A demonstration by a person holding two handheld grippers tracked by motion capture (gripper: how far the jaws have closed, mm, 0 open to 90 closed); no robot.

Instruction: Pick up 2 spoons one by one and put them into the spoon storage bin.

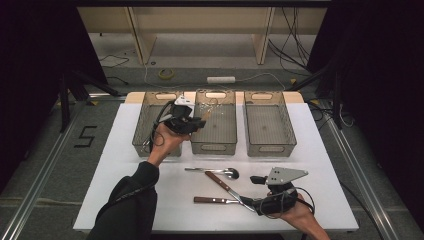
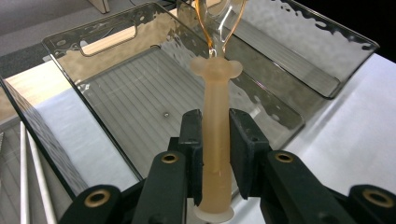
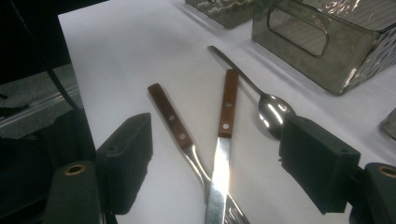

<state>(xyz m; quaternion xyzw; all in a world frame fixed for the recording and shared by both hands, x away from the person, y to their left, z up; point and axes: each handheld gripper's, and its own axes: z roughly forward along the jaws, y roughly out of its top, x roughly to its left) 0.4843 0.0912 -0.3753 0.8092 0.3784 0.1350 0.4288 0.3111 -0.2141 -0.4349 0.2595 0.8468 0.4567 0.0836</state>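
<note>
Unmarked plastic utensil (image 2: 216, 140), left gripper (image 2: 216, 144)

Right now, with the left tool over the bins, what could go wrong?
1. The left tool pinches the translucent peach plastic utensil handle low on its stem; its clear looped head sticks far out and could snag the middle smoky plastic bin's wall.
2. The right tool hangs open over the wood-handled knife crossing the wood-handled fork; closing could grab both, or nudge the steel spoon.
</note>
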